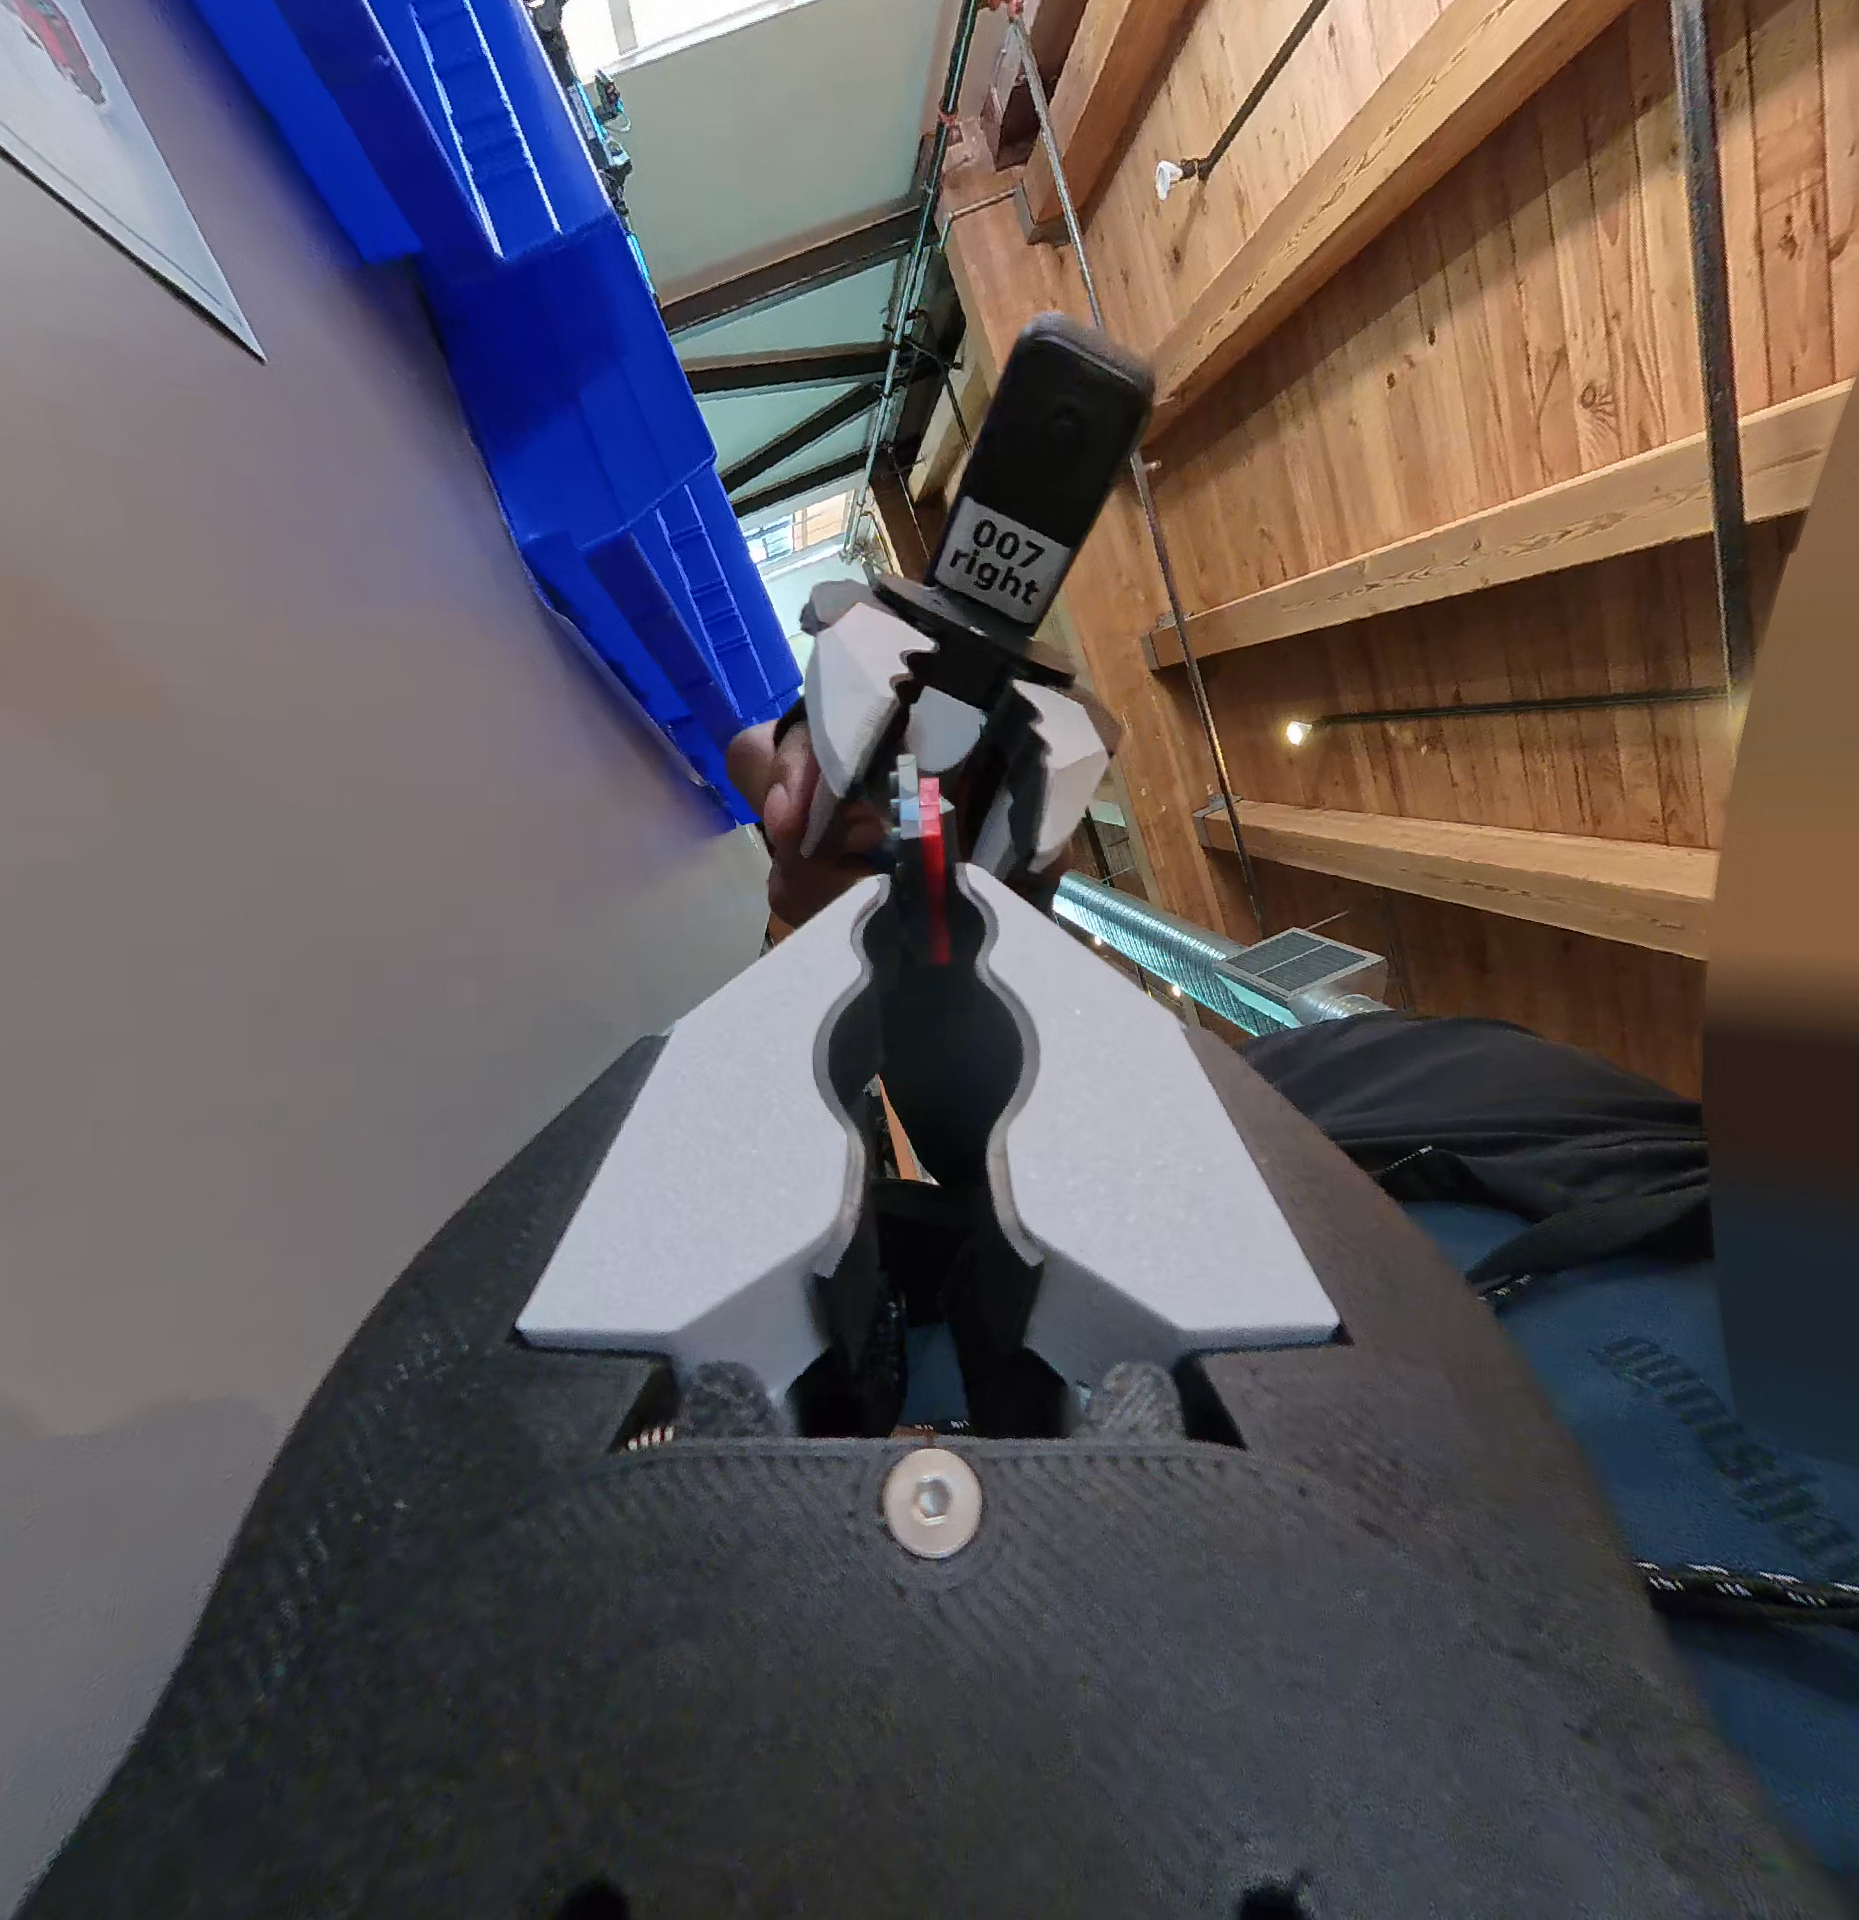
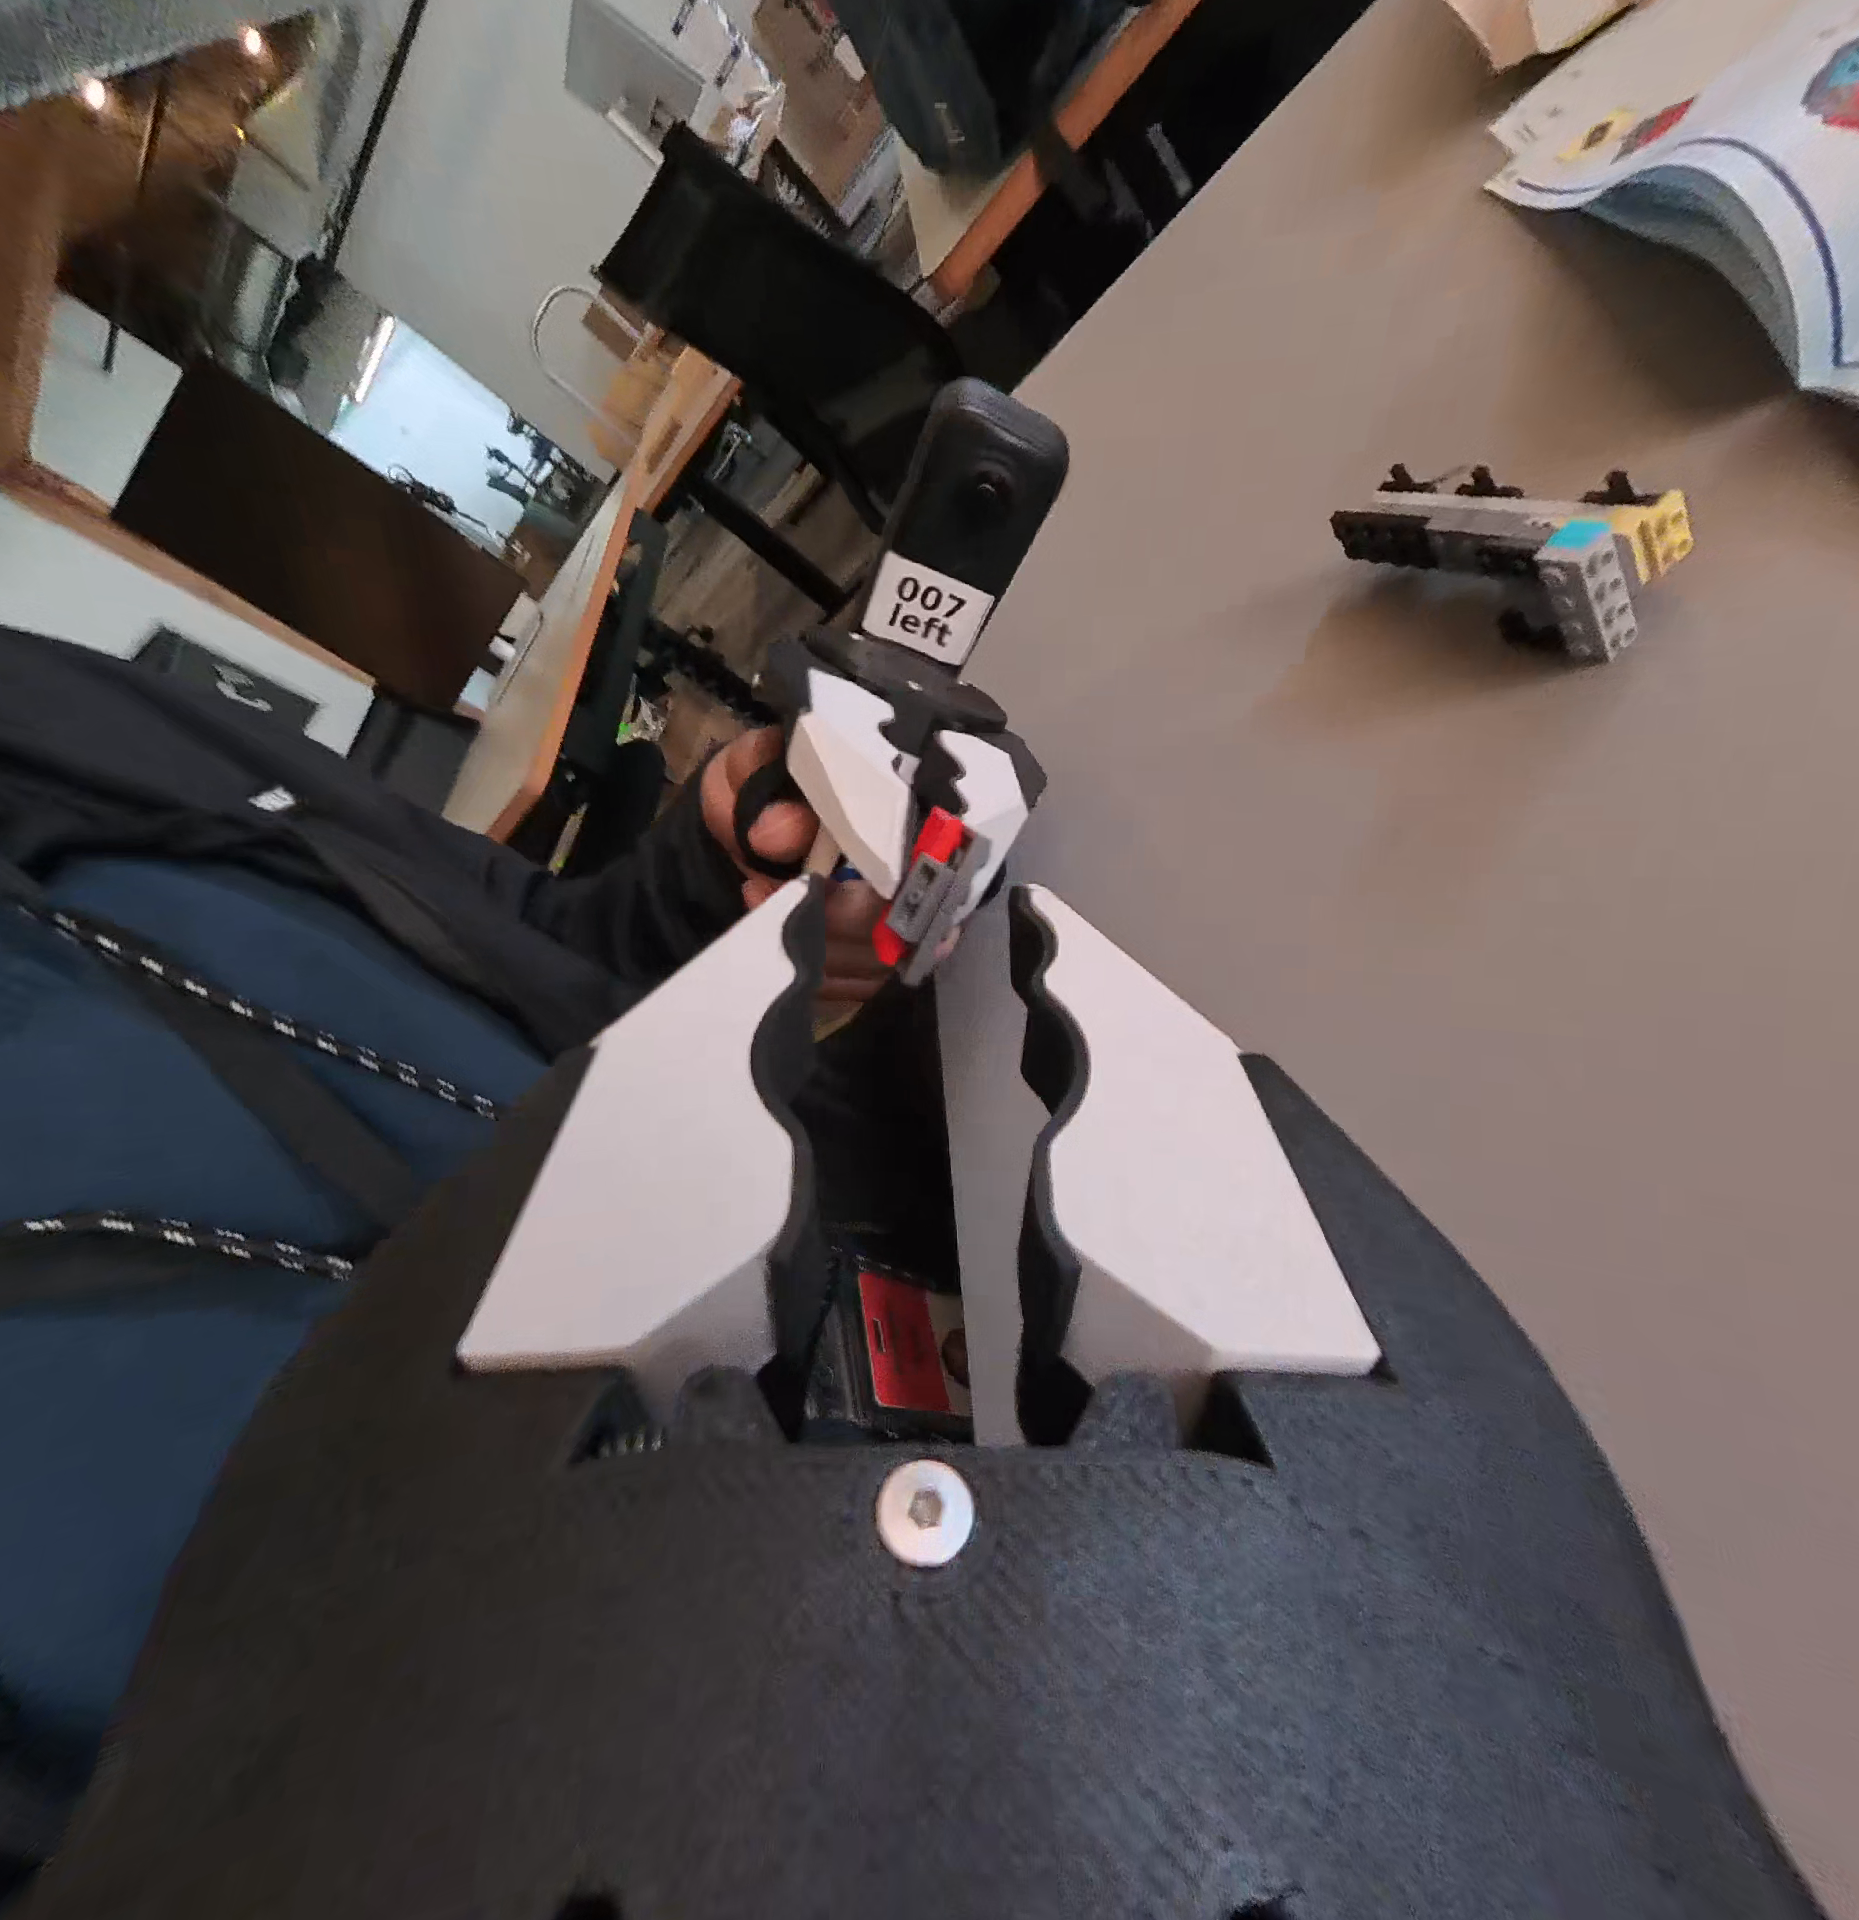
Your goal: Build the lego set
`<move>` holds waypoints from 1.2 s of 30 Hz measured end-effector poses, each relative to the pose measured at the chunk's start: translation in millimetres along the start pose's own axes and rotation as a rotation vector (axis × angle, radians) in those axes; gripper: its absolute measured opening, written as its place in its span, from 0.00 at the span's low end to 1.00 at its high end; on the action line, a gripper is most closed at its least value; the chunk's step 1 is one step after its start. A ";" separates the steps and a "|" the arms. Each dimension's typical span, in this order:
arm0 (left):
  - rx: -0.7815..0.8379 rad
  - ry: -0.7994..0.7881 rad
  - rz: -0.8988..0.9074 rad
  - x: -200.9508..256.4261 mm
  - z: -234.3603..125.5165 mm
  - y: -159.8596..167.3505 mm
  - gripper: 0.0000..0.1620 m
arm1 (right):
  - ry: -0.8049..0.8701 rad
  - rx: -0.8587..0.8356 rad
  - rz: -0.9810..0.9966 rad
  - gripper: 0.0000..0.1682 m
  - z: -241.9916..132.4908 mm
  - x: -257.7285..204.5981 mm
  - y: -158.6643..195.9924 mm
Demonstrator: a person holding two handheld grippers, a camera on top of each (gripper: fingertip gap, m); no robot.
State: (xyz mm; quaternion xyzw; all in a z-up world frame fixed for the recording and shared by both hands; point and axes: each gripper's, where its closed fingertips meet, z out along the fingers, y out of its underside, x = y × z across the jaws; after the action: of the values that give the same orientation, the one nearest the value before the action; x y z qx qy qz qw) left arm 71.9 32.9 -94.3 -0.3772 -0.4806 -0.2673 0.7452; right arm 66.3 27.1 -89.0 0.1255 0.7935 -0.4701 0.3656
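My left gripper (image 1: 925,883) is shut on a small lego piece made of a red plate and a grey part (image 1: 927,831), held in the air. In the right wrist view the left gripper (image 2: 933,883) faces me with the same piece (image 2: 920,904) sticking out of its tips. My right gripper (image 2: 909,896) is open, and its fingertips (image 2: 800,904) flank the piece without closing on it. It also shows in the left wrist view (image 1: 940,805), tip to tip with the left one. A partly built grey, black and yellow lego model (image 2: 1507,561) lies on the table.
The grey table (image 2: 1424,935) carries an open instruction booklet (image 2: 1735,187) at its far side. Blue plastic bins (image 1: 551,312) stand along the table's edge in the left wrist view. A person's dark jacket and blue top (image 2: 229,935) are close by. Only a small space, under 4 cm, lies between the two pairs of fingers.
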 end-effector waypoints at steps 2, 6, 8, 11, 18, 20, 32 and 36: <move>-0.005 0.001 0.007 1.1 0.5 0.8 0.05 | -0.012 0.012 0.038 0.20 -1.3 2.5 -0.3; -0.011 -0.004 0.020 1.8 0.1 1.3 0.05 | -0.044 0.015 0.074 0.19 -1.1 2.7 -0.1; -0.013 -0.006 0.023 1.6 0.1 1.6 0.05 | -0.051 0.003 0.079 0.19 0.9 2.2 1.5; -0.017 -0.002 0.024 2.1 0.6 2.2 0.05 | -0.055 -0.010 0.084 0.18 3.5 2.4 3.4; -0.027 0.013 0.029 4.7 2.1 3.9 0.05 | -0.082 -0.015 0.092 0.11 3.0 0.1 5.3; -0.029 0.016 0.032 5.2 2.2 4.2 0.05 | -0.092 -0.020 0.094 0.09 3.6 -1.2 6.2; -0.020 0.029 0.120 13.5 1.4 1.1 0.05 | -0.153 0.034 0.146 0.05 4.3 -11.6 -0.5; -0.031 0.010 0.224 18.1 1.8 1.3 0.05 | -0.163 0.044 0.147 0.05 3.7 -16.4 -2.4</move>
State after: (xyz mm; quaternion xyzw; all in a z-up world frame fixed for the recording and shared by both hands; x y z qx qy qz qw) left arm 79.2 34.5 -77.6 -0.4386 -0.4277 -0.1917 0.7668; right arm 78.2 25.1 -77.1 0.1529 0.7393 -0.4679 0.4595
